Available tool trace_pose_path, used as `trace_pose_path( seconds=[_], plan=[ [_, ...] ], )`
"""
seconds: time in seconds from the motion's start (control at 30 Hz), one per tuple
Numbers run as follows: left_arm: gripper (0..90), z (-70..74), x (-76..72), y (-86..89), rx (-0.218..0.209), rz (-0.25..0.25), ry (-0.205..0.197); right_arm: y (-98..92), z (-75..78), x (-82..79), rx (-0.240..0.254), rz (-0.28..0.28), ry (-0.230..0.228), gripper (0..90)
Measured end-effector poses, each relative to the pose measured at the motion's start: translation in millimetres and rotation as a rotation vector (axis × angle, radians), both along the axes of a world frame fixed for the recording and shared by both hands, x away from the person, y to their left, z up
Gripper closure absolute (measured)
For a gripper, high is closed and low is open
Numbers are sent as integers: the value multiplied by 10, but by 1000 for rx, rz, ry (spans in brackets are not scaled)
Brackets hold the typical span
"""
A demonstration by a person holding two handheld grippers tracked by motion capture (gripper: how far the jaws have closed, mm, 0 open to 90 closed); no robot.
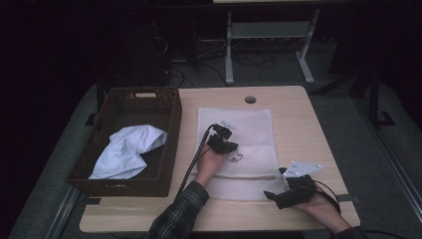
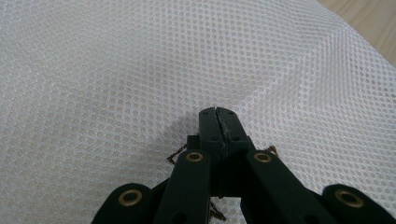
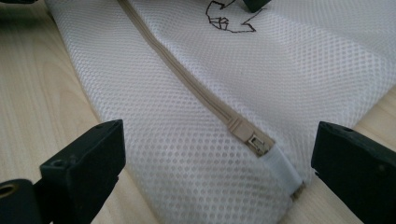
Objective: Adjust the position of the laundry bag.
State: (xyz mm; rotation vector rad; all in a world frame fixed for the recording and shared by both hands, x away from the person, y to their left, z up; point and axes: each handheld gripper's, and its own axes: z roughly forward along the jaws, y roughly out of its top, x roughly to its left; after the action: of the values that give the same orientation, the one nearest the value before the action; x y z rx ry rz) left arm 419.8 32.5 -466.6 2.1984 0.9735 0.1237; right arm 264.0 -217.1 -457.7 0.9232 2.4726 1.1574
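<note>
Pressing closed left gripper [image 2: 218,114] onto mesh bag [image 2: 140,70].
Right gripper [image 3: 217,154] fingers wide around zipper pull [image 3: 258,142]; embroidered motif [image 3: 226,18] cut off.

The right claw [image 3: 217,172] stands with its two black jaws wide apart, one at each side of the white mesh bag [image 3: 187,93]. A beige zipper [image 3: 187,81] runs diagonally across the bag; its slider [image 3: 258,143] lies between the jaws. The bag rests on the wooden tabletop [image 3: 37,93].

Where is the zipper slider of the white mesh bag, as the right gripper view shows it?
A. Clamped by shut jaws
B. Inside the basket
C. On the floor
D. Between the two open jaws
D: the zipper slider lies on the mesh bag between the right gripper's wide-open jaws, untouched.
</note>
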Motion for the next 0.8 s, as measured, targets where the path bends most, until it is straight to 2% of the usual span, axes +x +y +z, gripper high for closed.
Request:
trace_pose_path(
  seconds=[0.5,0.8],
  plan=[
    [899,-13,-78,-237,-14,-64,-1,-21,11,0,1,-5,-3,23],
    [874,14,-97,-258,1,-94,-5,-37,12,-3,2,-10,-5,23]
  ],
)
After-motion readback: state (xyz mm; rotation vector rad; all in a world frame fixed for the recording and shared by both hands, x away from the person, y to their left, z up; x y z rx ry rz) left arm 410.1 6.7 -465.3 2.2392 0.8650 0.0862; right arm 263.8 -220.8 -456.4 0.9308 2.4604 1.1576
